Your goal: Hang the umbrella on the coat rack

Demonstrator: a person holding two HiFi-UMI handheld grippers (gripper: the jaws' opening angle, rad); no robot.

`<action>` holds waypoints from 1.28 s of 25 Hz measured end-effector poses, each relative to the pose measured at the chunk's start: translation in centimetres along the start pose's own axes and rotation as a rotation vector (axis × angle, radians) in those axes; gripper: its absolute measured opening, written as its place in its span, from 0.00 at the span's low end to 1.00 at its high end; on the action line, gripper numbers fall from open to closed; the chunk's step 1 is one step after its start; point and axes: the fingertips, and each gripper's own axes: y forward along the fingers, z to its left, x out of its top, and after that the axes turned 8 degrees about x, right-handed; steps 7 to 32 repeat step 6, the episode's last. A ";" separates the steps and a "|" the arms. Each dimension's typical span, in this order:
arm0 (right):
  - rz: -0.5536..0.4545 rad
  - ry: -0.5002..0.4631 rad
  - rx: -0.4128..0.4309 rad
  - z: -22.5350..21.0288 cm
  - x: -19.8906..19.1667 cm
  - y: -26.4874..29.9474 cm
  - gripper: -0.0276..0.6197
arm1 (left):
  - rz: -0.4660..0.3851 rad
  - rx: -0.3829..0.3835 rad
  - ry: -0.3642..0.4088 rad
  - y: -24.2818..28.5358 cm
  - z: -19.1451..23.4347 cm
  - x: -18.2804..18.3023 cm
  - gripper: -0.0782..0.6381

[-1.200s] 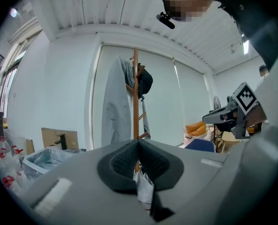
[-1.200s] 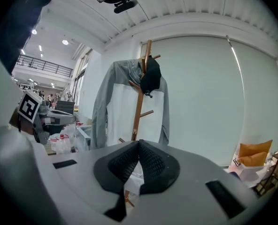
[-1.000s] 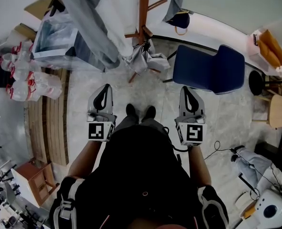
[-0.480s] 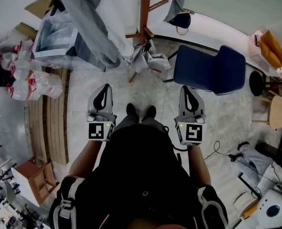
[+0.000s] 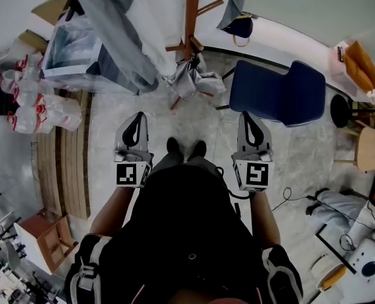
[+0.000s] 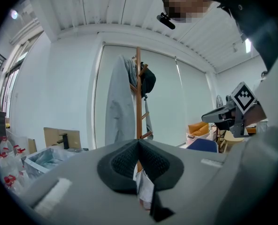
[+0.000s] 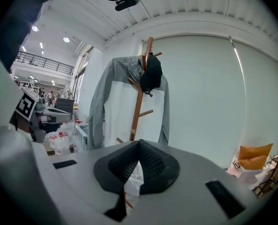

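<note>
A wooden coat rack (image 5: 190,11) stands ahead of me with a grey and white coat (image 5: 121,30) on it. A crumpled silver-grey umbrella (image 5: 195,78) hangs low against the post by the lower pegs. It shows past the left gripper's tips as a pale bundle (image 6: 146,191), and likewise in the right gripper view (image 7: 132,184). My left gripper (image 5: 135,122) and right gripper (image 5: 247,118) are held side by side above my shoes, well short of the rack. Both are shut with nothing in them.
A blue chair (image 5: 279,94) stands right of the rack, with a dark bag (image 5: 238,27) behind it. At the left lie a plastic-wrapped box (image 5: 73,49) and several water bottles (image 5: 32,106). A round wooden stool (image 5: 371,147) stands at the far right.
Both grippers have stayed where they were. Only a grey shape with cables at the lower right edge has shifted.
</note>
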 end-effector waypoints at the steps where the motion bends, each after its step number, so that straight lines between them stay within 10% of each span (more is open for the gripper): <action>1: 0.003 -0.001 0.001 0.0 -0.1 0.1 0.04 | -0.003 -0.001 0.002 0.0 0.0 0.1 0.11; 32: 0.003 -0.003 0.010 0.4 -0.3 0.9 0.04 | 0.009 0.004 0.012 0.0 0.6 -0.4 0.11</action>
